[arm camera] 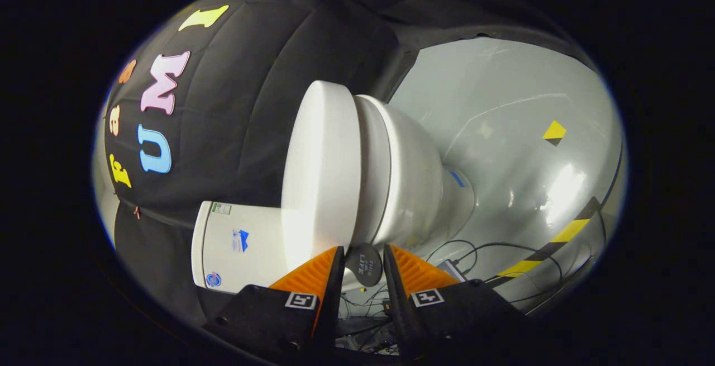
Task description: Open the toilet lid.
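Observation:
The view is rolled on its side, so the white toilet lies sideways in it. Its lid [321, 170] is down flat on the seat and bowl [413, 176], and the tank [234, 243] sits behind the lid against the black cloth wall. My gripper [363, 248] is open with a narrow gap and holds nothing. The orange left finger [313, 274] has its tip right at the lid's front rim; I cannot tell whether it touches. The right finger [416, 271] points at the bowl's underside. A small round black disc [363, 265] shows through the gap, beyond the fingers.
The glossy grey floor [519, 131] spreads around the toilet's foot, with a yellow-black marker [554, 132] and a yellow-black striped tape [558, 240]. Loose black cables [475, 254] and a small box lie on the floor beyond the right finger.

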